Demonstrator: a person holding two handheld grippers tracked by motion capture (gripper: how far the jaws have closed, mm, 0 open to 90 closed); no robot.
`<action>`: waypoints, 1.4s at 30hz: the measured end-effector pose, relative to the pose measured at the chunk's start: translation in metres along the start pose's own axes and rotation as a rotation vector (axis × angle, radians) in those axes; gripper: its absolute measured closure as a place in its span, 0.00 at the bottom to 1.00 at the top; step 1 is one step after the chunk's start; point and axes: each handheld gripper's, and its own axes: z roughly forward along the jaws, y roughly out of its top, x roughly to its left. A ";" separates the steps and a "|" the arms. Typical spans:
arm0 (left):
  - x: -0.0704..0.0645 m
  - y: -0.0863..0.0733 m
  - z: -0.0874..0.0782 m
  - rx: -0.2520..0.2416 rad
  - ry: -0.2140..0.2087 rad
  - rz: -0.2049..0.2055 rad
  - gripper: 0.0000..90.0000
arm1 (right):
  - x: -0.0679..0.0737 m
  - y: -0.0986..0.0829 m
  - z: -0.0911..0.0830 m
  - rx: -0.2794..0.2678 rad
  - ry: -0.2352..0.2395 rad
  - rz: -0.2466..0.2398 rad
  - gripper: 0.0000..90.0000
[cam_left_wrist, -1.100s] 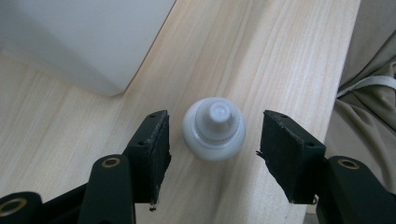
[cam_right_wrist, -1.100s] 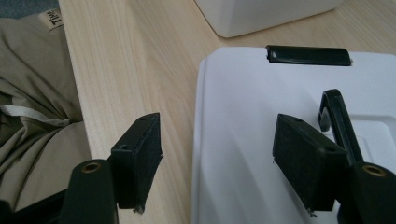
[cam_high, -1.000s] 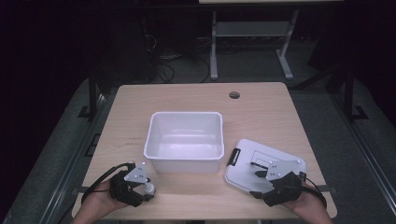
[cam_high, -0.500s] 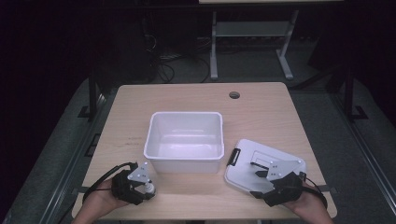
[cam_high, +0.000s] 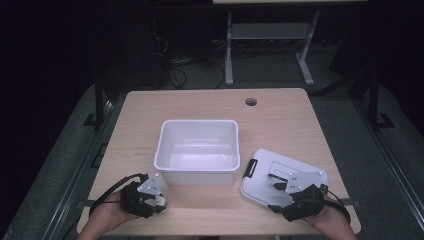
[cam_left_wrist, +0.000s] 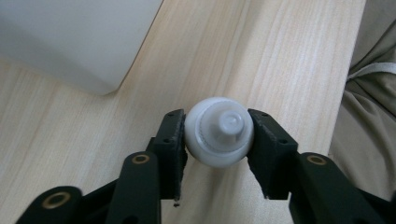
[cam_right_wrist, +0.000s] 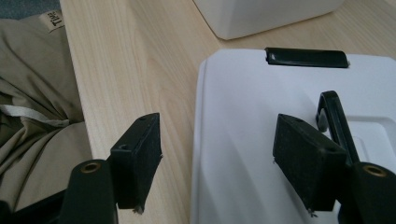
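On the wooden table (cam_high: 280, 115), the left tool (cam_left_wrist: 218, 140) clamps a white ball (cam_left_wrist: 219, 132); the right tool (cam_right_wrist: 217, 161) gapes wide over the white lid (cam_right_wrist: 243, 121).

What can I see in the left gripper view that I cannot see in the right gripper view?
The left gripper view has the left gripper shut on a round white ball. The right gripper view has the right gripper open over the edge of a flat white lid with a black clip and a black handle. Both have the wooden table, a corner of the white tub and beige cloth at the table's edge.
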 end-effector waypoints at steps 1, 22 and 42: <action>0.000 0.000 0.000 0.000 0.001 0.001 0.65 | 0.000 0.000 0.000 0.000 0.000 0.001 0.35; -0.002 0.001 -0.012 -0.009 0.012 0.013 0.67 | 0.000 0.000 0.000 -0.003 0.001 0.006 0.35; -0.005 0.005 -0.052 -0.028 0.035 0.020 0.67 | -0.001 -0.001 0.001 0.001 0.006 0.006 0.35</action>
